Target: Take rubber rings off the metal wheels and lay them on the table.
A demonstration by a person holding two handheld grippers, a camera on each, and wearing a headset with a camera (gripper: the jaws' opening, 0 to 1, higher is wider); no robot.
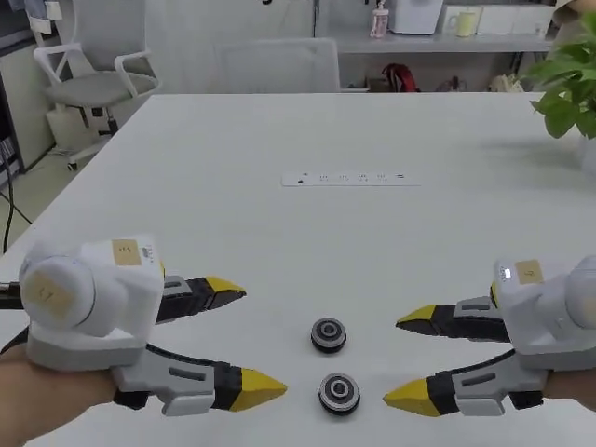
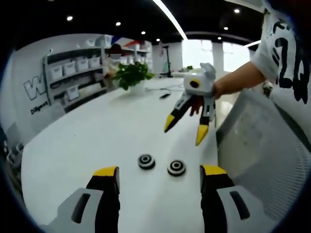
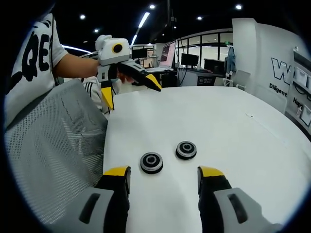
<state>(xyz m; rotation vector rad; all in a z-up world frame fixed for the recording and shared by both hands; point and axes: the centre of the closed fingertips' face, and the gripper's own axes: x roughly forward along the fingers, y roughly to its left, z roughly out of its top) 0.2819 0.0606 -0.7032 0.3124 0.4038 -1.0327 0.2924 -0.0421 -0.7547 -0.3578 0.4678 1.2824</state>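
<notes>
We find the left gripper (image 1: 264, 338) held over the bench (image 1: 279, 130) close to its near edge, on the left side; its fingers (image 1: 250, 388) stand wide apart and hold nothing. The right gripper (image 1: 391, 361) is held opposite, on the right side of the same edge; its fingers (image 1: 417, 396) also stand wide apart and hold nothing; the two grippers point toward each other.

Two metal wheels lie flat on the bench between the two sets of fingertips, close to the near edge; the far wheel (image 1: 328, 334) and the near wheel (image 1: 339, 393) lie near each other but apart; both lie clear of the fingers. Each wheel shows a dark rubber ring (image 1: 324, 394) around a lighter hub; we cannot tell finer detail.

In the left gripper view the wheels lie just beyond that gripper's own fingertips; the right gripper hangs beyond them, on a bare forearm.

A white power strip (image 1: 350, 179) lies flat near the middle of the bench; a green plant (image 1: 568, 88) stands at the far right edge; an office chair (image 1: 93, 88) stands beyond the far left corner.
</notes>
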